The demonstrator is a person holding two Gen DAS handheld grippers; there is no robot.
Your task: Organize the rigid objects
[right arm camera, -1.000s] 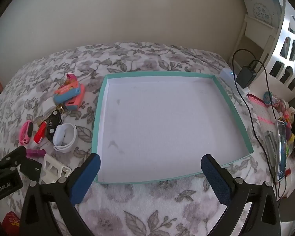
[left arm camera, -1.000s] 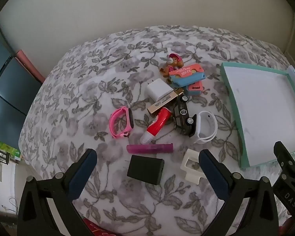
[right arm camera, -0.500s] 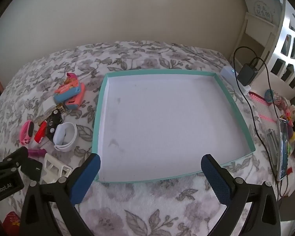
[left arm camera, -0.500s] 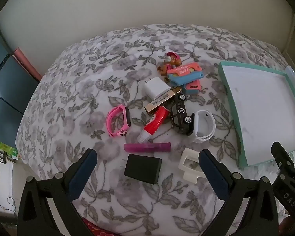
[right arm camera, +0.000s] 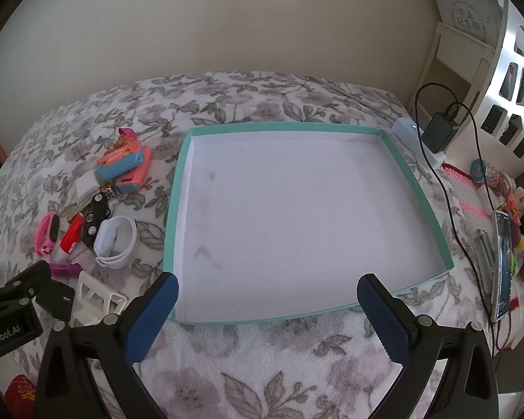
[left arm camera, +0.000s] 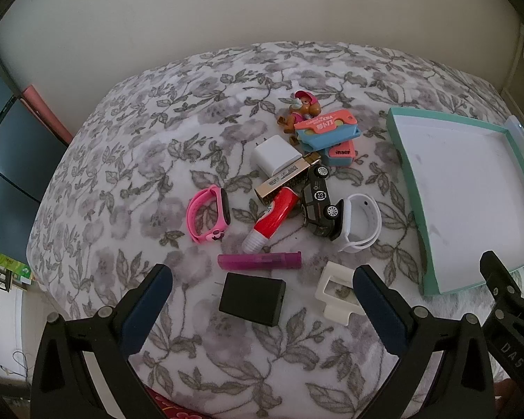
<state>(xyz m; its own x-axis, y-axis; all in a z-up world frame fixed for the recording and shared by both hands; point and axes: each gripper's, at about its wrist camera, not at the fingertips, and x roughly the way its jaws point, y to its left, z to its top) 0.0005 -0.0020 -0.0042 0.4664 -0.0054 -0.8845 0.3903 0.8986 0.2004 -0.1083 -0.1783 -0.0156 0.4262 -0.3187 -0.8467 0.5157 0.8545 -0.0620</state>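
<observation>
A pile of small rigid objects lies on the flowered blanket: a black charger, a purple lighter, a white plastic frame, a red tube, a pink watch band, a black toy car, a white watch band, a white charger and coloured cases. My left gripper is open, hovering above the black charger. My right gripper is open and empty over the near edge of the empty teal-rimmed white tray.
A black power adapter with cable, a phone and coloured trinkets lie right of the tray. A white shelf stands at the far right. A dark cabinet stands left of the bed.
Both grippers have drifted slightly; the objects sit a little higher and farther in the left view. Nothing was grasped or moved.
</observation>
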